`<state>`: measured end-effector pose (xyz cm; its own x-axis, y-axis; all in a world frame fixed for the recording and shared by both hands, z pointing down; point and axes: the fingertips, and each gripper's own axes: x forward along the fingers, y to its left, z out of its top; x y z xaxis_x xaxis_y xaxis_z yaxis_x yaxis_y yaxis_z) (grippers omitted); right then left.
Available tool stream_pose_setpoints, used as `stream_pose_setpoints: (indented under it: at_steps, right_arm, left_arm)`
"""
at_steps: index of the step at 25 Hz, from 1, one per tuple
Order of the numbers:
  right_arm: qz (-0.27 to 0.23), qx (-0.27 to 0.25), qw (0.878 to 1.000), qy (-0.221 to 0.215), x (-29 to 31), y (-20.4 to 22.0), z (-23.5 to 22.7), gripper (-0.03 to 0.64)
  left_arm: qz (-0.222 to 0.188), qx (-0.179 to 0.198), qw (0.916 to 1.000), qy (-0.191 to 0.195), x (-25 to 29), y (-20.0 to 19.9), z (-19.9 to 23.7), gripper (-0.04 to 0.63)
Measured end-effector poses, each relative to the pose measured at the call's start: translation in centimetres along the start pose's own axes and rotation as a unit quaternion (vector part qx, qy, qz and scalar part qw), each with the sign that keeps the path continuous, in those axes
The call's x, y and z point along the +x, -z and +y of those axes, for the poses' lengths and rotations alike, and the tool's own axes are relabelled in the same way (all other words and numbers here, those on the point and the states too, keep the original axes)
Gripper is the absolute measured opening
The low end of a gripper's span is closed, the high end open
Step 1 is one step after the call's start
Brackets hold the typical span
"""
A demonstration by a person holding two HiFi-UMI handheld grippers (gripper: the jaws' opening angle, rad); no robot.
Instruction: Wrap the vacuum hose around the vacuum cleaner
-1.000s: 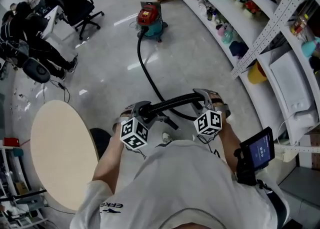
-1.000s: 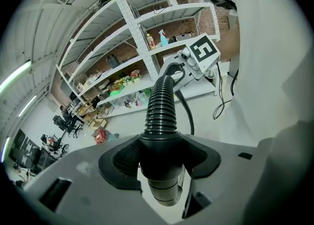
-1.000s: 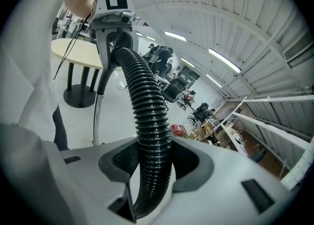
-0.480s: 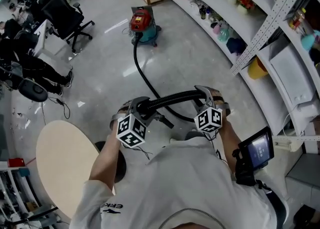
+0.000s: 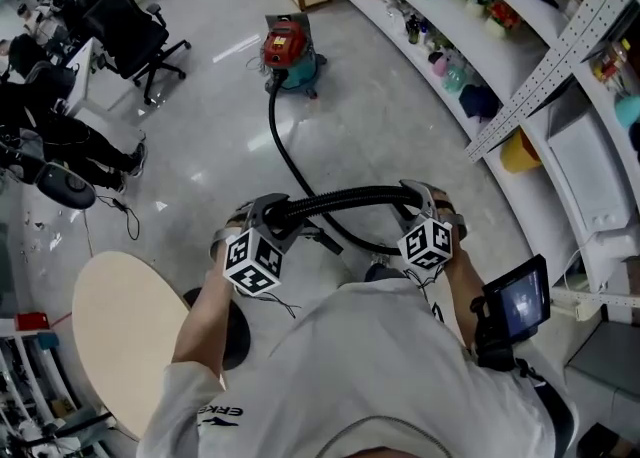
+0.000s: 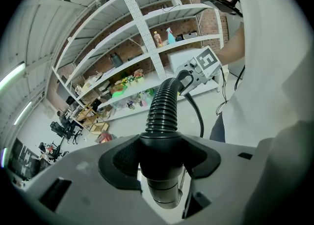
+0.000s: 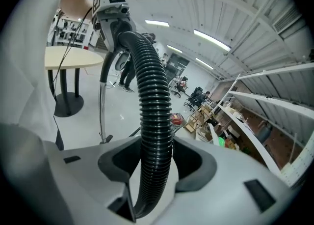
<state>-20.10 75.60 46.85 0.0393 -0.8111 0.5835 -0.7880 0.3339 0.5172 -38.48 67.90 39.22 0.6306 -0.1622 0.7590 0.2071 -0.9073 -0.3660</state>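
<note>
Hose: the black ribbed vacuum hose (image 5: 345, 198) is held up off the floor in front of the person (image 5: 380, 376), gripped by both tools; its far end is plugged into the vacuum cleaner.
Vacuum cleaner: a small canister vacuum cleaner with a red top and teal body (image 5: 291, 50) stands upright on the glossy grey floor (image 5: 390, 121). It is well apart from the person, towards the floor's far edge and near the foot of the shelving.
Left tool: the left tool (image 5: 272, 214) is clamped on the smooth black cuff at the hose's free end. In the left gripper view the cuff fills the gap between both pads, with the ribbed part running away towards the other tool.
Right tool: the right tool (image 5: 413, 196) is closed on the ribbed part of the hose, further along it. In the right gripper view the ribs sit pressed between both pads.
Span: between the two tools the hose runs across the person's front in a shallow arch.
Slack: from the vacuum cleaner the hose lies along the floor towards the person, then curves up to the right tool.
Wrap: no turn of hose lies around the vacuum cleaner's body.
Surroundings: long white curved shelving (image 5: 455, 34) full of small goods borders the floor's right edge. A round beige table (image 5: 125, 336) stands at the person's left, and a black office chair (image 5: 135, 18) is at the far left.
</note>
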Motion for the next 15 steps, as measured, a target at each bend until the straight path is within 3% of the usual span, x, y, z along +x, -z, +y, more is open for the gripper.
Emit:
stream_pose_setpoints:
  at_steps: [15]
  right_arm:
    - [0.096,0.065,0.993,-0.027,8.1,13.3,-6.5,0.181]
  left_arm:
    - [-0.002,-0.026,0.9995,-0.018,3.2,-4.8,5.9,0.225]
